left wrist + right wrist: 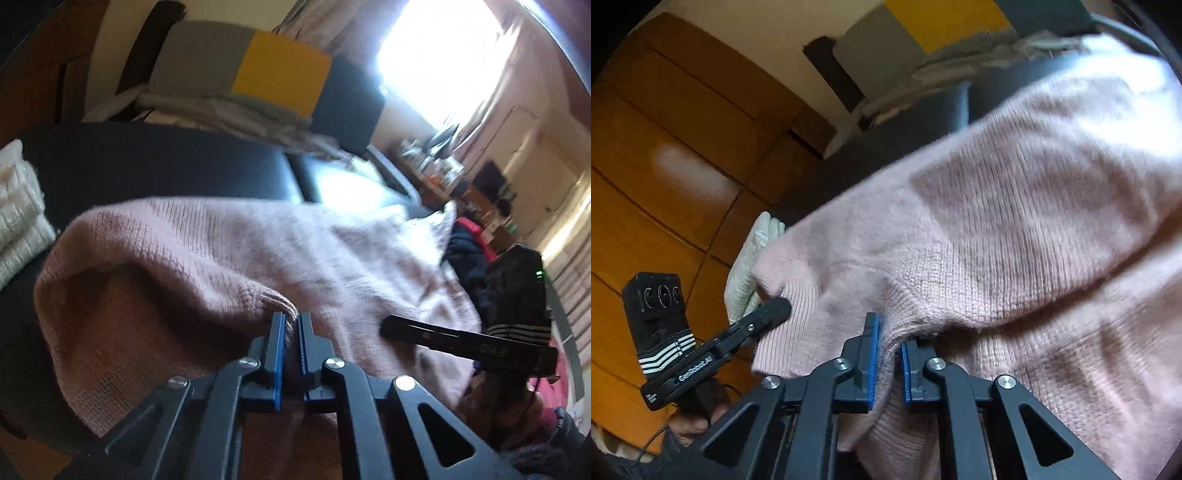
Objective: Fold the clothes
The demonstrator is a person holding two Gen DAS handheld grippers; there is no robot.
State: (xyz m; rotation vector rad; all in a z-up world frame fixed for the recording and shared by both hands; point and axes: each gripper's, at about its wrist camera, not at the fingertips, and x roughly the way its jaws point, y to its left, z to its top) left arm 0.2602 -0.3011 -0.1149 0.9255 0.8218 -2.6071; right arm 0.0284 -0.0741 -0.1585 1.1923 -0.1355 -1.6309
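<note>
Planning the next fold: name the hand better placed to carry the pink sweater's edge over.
Left, probably: the left gripper pinches the pink sweater at its ribbed edge; the right gripper holds bunched fabric mid-garment.

The left gripper [291,325] is a black linkage frame with triangular cut-outs, round silver screws at the pivots and blue ribbed pads on its fingers [277,332]. The right gripper [888,339] is built the same way. Seen from its partner's camera, each carries a black block with white stripes; the left one bears white lettering, the right one a small green light.
</note>
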